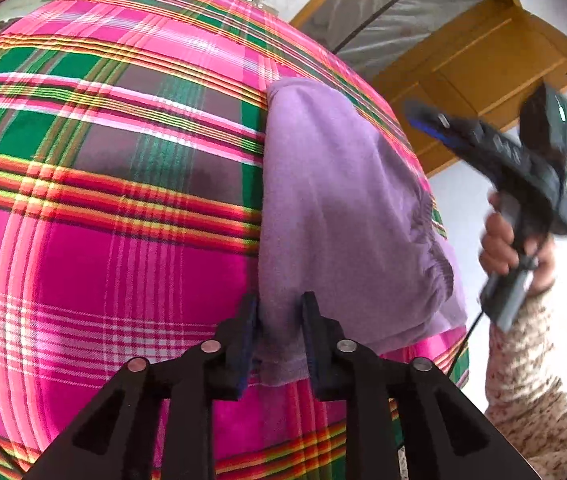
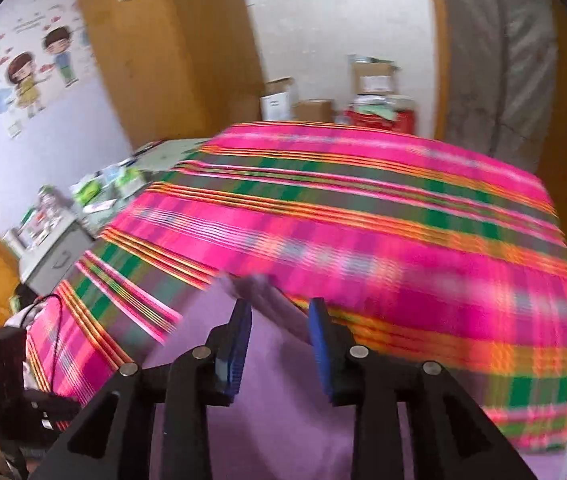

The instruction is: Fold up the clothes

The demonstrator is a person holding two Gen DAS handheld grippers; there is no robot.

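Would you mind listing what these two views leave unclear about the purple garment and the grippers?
- Left wrist view: the purple garment has its near hem hidden behind the left gripper.
- Left wrist view: the right gripper is motion-blurred; its jaw gap is unreadable.
- Right wrist view: the garment's far edge is smeared by blur.

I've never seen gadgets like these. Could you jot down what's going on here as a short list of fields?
Activity: folding clothes on a bed
Garment: purple garment, lying folded near the bed's edge
Surface: pink and green plaid blanket
Left gripper: fingers apart, straddling the garment's near edge
Right gripper: fingers apart, nothing pinched, held above the garment
Person: hand in a speckled sleeve holds the right gripper
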